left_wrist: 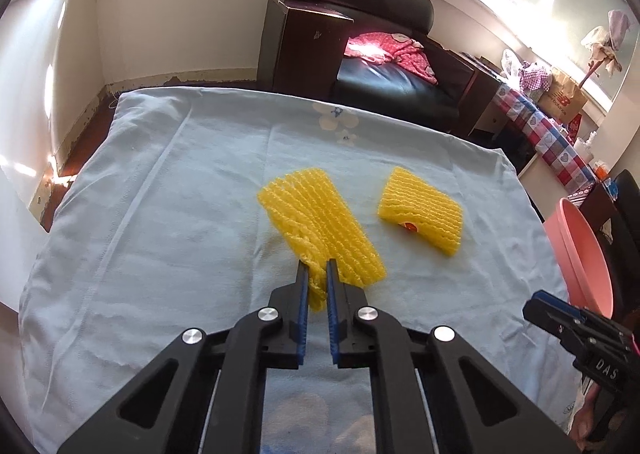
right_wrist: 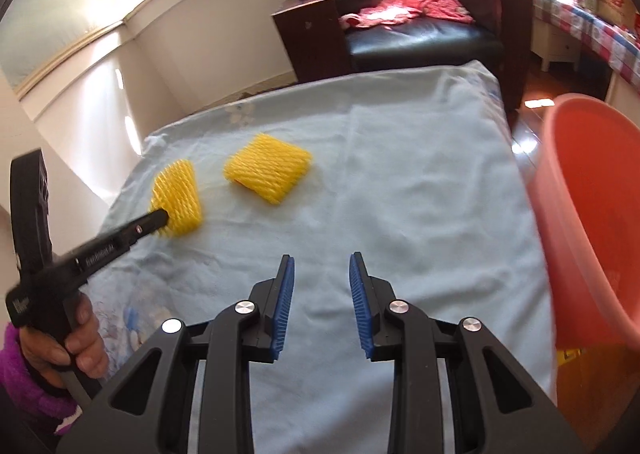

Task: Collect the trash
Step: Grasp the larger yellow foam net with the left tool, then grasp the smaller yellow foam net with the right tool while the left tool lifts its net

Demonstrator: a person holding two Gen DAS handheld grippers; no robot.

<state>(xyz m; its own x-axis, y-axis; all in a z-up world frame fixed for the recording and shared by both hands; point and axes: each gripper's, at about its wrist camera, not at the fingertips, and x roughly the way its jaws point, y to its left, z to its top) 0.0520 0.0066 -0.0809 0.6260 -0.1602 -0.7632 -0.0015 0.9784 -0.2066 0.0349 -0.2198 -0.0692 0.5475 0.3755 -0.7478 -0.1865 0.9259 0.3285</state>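
Two yellow foam fruit nets lie on a light blue cloth (left_wrist: 160, 194). My left gripper (left_wrist: 317, 268) is shut on the near corner of the longer foam net (left_wrist: 316, 222), which is squeezed between the blue pads. The same long net (right_wrist: 178, 190) shows in the right wrist view with the left gripper (right_wrist: 162, 220) pinching its edge. A second, squarer foam net (left_wrist: 422, 210) (right_wrist: 268, 168) lies free to the right of it. My right gripper (right_wrist: 322, 262) hovers open over bare cloth (right_wrist: 400, 194) with nothing between its fingers, and its tip (left_wrist: 540, 304) shows at the right edge of the left wrist view.
A pink plastic bucket (right_wrist: 592, 214) (left_wrist: 580, 254) stands off the table's right edge. Behind the table is a dark leather armchair (left_wrist: 380, 66) with a pink garment on the seat. A checked-cloth side table (left_wrist: 552, 130) with bags is at the far right. A hand in a purple sleeve (right_wrist: 76, 338) holds the left gripper.
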